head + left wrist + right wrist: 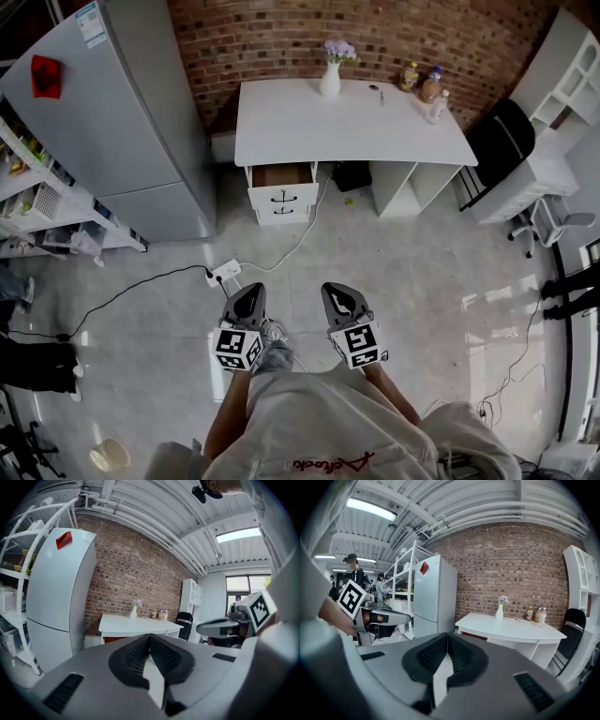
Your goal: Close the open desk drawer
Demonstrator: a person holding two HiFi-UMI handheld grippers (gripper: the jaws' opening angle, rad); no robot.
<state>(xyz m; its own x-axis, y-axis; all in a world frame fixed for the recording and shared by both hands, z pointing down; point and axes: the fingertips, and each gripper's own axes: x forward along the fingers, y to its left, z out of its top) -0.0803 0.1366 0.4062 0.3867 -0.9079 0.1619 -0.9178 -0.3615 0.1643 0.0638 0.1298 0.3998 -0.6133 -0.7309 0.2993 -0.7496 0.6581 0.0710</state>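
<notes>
Fingers [133, 656] of left gripper [248, 292] and right gripper [337, 292] are clenched on nothing, and the task looks unstarted: the drawer [281, 175] stands open under the worktop [347, 127], well apart at 12 o'clock, yet to be reached and pushed in.

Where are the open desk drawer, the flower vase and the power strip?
open desk drawer [281, 175], head view, on its brown inside.
flower vase [330, 82], head view, on its white body.
power strip [226, 273], head view, on its white casing, lying on the floor.
</notes>
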